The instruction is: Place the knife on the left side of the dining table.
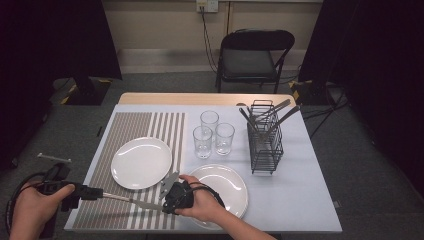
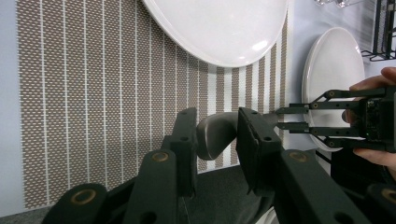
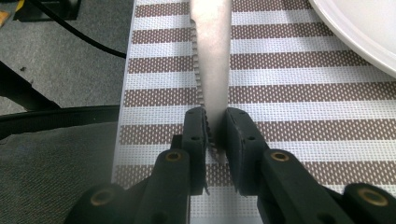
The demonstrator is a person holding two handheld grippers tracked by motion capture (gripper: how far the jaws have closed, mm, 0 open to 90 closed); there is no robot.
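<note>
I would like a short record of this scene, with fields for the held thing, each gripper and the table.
held thing: knife, serrated blade, above the striped placemat
left gripper: jaws around the knife's handle end
right gripper: shut on the blade
plates: two white plates, empty
glasses: three glasses, empty
rack: wire cutlery rack holding cutlery

We find the striped placemat (image 1: pixel 127 135) bare on its left half; two plates (image 1: pixel 141 162) (image 1: pixel 227 187), three glasses (image 1: pixel 212 134) and the cutlery rack (image 1: pixel 265 142) obstruct the counter's centre and right.

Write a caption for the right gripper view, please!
Right gripper pinching a serrated knife above the striped placemat, beside a white plate.
</note>
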